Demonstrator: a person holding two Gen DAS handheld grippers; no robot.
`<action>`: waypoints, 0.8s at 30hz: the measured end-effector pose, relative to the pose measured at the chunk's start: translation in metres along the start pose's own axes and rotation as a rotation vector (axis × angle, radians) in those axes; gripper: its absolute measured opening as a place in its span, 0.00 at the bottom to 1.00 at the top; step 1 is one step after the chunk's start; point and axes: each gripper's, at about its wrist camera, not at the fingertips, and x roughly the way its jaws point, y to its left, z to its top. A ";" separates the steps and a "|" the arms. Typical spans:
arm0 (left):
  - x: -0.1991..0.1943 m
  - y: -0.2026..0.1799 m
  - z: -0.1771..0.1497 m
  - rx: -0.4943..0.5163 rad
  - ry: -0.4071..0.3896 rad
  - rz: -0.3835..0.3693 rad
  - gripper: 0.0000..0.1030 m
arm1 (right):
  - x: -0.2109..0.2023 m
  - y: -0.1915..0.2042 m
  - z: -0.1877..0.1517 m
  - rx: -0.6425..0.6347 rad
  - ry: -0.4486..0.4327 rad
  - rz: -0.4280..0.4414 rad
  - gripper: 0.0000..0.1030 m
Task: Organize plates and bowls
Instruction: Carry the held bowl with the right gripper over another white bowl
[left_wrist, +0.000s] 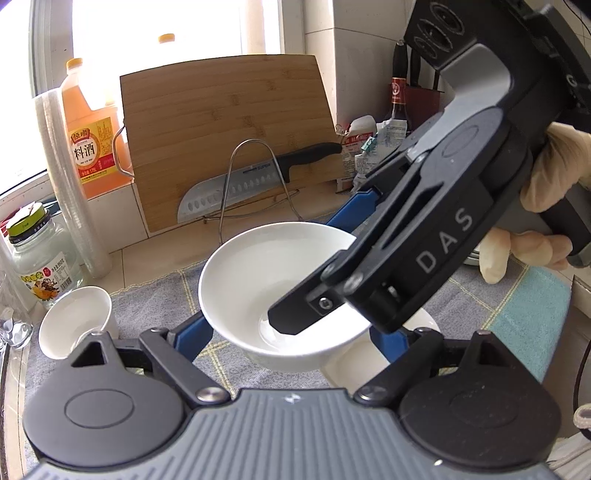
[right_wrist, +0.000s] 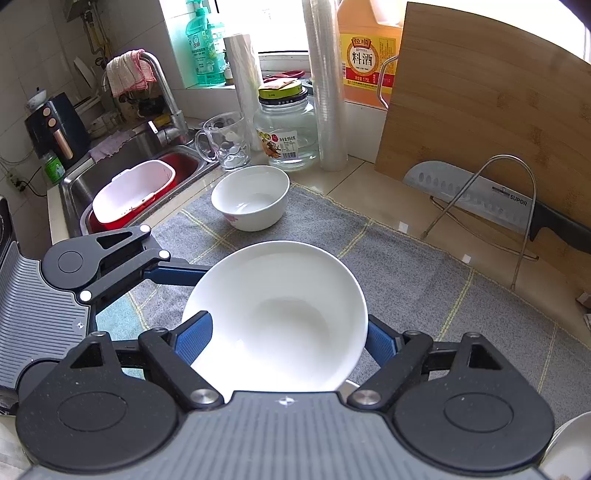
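Note:
A large white bowl (left_wrist: 258, 273) (right_wrist: 280, 310) hangs tilted a little above the grey mat (right_wrist: 406, 266). My left gripper (left_wrist: 288, 328) is shut on it, its blue fingers (left_wrist: 195, 332) pressed against the bowl's side walls. My right gripper (right_wrist: 284, 332) is shut on the same bowl; in the left wrist view the right gripper (left_wrist: 301, 271) reaches in from the right, held by a gloved hand (left_wrist: 554, 166). The left gripper's upper finger (right_wrist: 173, 275) meets the bowl's left rim. A smaller white bowl (right_wrist: 251, 199) (left_wrist: 74, 325) stands on the mat's far left corner. Another white dish (left_wrist: 351, 363) lies under the held bowl.
A bamboo cutting board (right_wrist: 480, 110), a knife (right_wrist: 480, 199) and a wire rack (right_wrist: 517, 221) stand behind the mat. A glass jar (right_wrist: 286, 129), a mug (right_wrist: 225, 142), stacked plastic cups (right_wrist: 328, 92) and a cooking wine bottle (right_wrist: 365, 55) crowd the back. The sink (right_wrist: 122, 158) holds basins.

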 end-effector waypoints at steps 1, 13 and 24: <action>0.000 -0.003 0.000 0.002 -0.001 -0.008 0.88 | -0.003 0.000 -0.003 0.004 0.000 -0.005 0.88; 0.006 -0.026 0.000 0.019 0.007 -0.087 0.88 | -0.025 -0.008 -0.035 0.066 -0.004 -0.056 0.88; 0.019 -0.031 -0.007 0.023 0.062 -0.121 0.88 | -0.019 -0.019 -0.056 0.122 0.028 -0.061 0.88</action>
